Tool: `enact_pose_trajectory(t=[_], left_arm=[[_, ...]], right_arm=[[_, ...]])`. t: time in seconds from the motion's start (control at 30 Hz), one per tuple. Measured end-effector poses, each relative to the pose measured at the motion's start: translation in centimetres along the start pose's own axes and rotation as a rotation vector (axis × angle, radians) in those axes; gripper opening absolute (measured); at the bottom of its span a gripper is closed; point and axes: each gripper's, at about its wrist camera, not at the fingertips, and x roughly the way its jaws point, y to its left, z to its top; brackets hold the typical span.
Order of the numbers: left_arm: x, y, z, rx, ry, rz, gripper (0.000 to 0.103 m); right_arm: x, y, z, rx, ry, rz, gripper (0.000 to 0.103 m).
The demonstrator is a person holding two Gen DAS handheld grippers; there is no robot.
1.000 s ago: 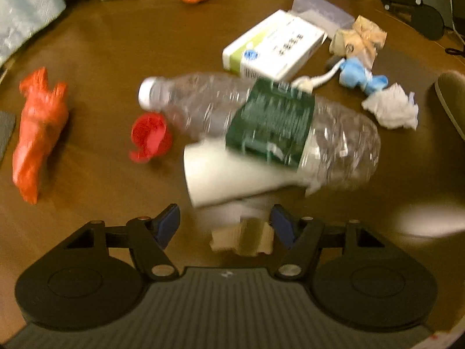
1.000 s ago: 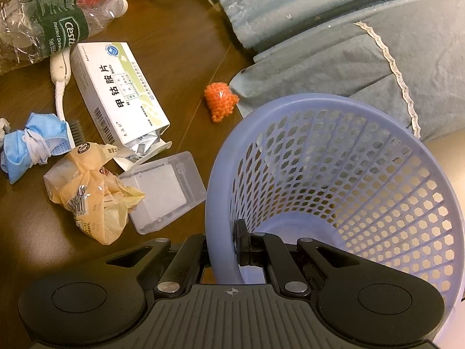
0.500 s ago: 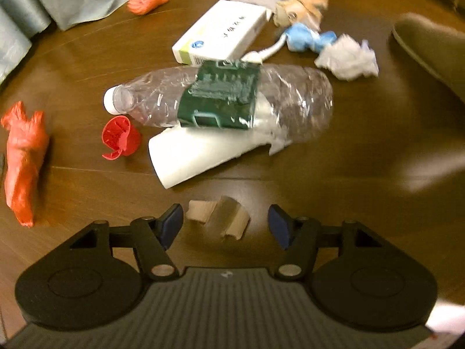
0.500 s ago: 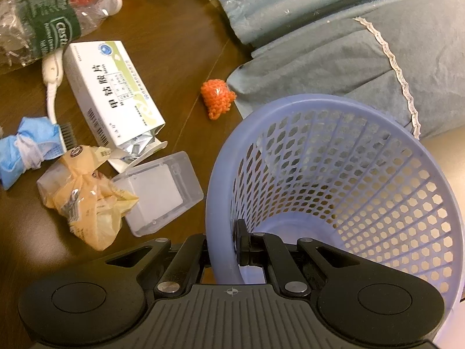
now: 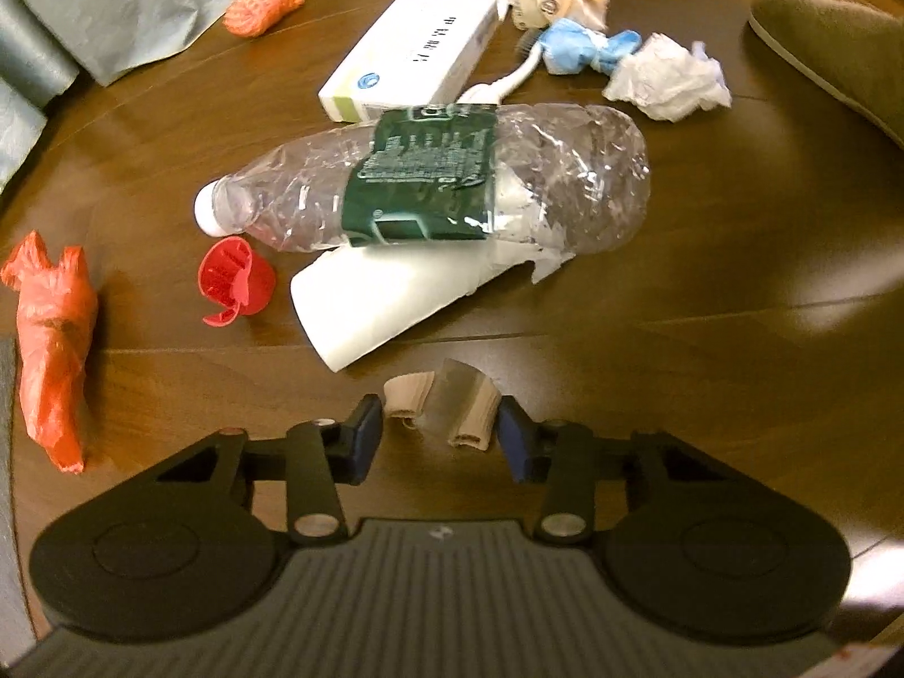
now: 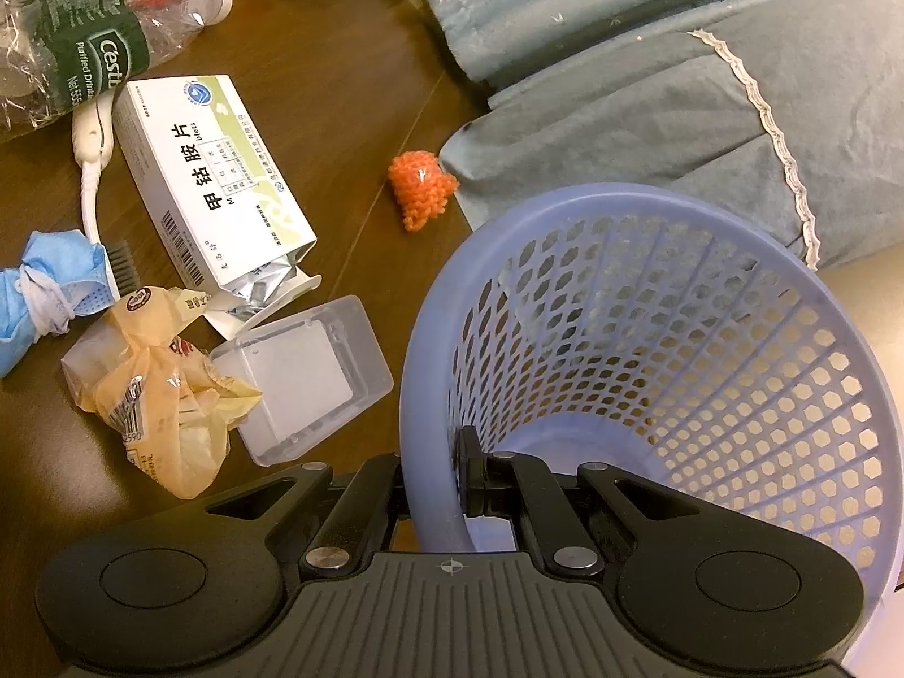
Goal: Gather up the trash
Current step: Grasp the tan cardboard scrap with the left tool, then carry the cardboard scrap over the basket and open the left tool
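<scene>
A: Nearest in the left wrist view, what sits at the left gripper (image 5: 434,436)?

B: A small curled tan scrap (image 5: 442,402) lies on the brown table (image 5: 706,260) between its blue-padded fingers. The jaws have just been closing on it; the right pad looks about touching the scrap's edge, the left one just beside it, and I cannot tell whether they press yet.

A: And beyond that?

B: A white paper cup (image 5: 384,299) on its side, partly under a crushed clear bottle (image 5: 429,186) with a green label. A red cap (image 5: 234,282) lies left of the cup, an orange bag (image 5: 53,339) at the far left edge.

A: Farther still?

B: A white medicine box (image 5: 412,53), a blue mask wad (image 5: 587,48), a white crumpled tissue (image 5: 669,79) to the right, an orange net ball (image 5: 263,5) far left.

A: The other hand?

B: The right gripper (image 6: 432,480) is clamped on the near rim of the lavender mesh basket (image 6: 706,350), one finger inside the wall, one outside. Left of the basket lie a clear plastic case (image 6: 305,378) and a yellowish wrapper (image 6: 152,395).
</scene>
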Motion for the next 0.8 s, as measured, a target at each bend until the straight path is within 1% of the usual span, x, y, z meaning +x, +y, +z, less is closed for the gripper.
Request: enact_pose_trajectory(t=[0.03, 0.1, 0.3, 0.5, 0.63, 0.8], left_arm=[[0.0, 0.1, 0.1, -0.019, 0.001, 0.0, 0.027], [0.0, 0.4, 0.1, -0.069, 0.001, 0.008, 0.02], [-0.5, 1.1, -0.2, -0.188, -0.008, 0.014, 0.019], [-2.2, 1.8, 0.4, -0.279, -0.051, 0.016, 0.019], [-3.6, 2.2, 2.2, -0.318, -0.099, 0.019, 0.019], [-5.4, 3.0, 6.2, -0.334, -0.178, 0.018, 0.019]], right_arm=[[0.0, 0.0, 0.0, 0.0, 0.0, 0.0, 0.0], [-0.1, 0.1, -0.1, -0.002, -0.001, 0.001, 0.0], [-0.1, 0.2, -0.1, -0.001, -0.001, 0.0, 0.0], [-0.1, 0.3, 0.0, -0.002, 0.001, 0.001, 0.0], [-0.1, 0.4, 0.4, -0.001, 0.004, 0.005, 0.0], [0.0, 0.4, 0.9, 0.005, 0.014, 0.0, 0.0]])
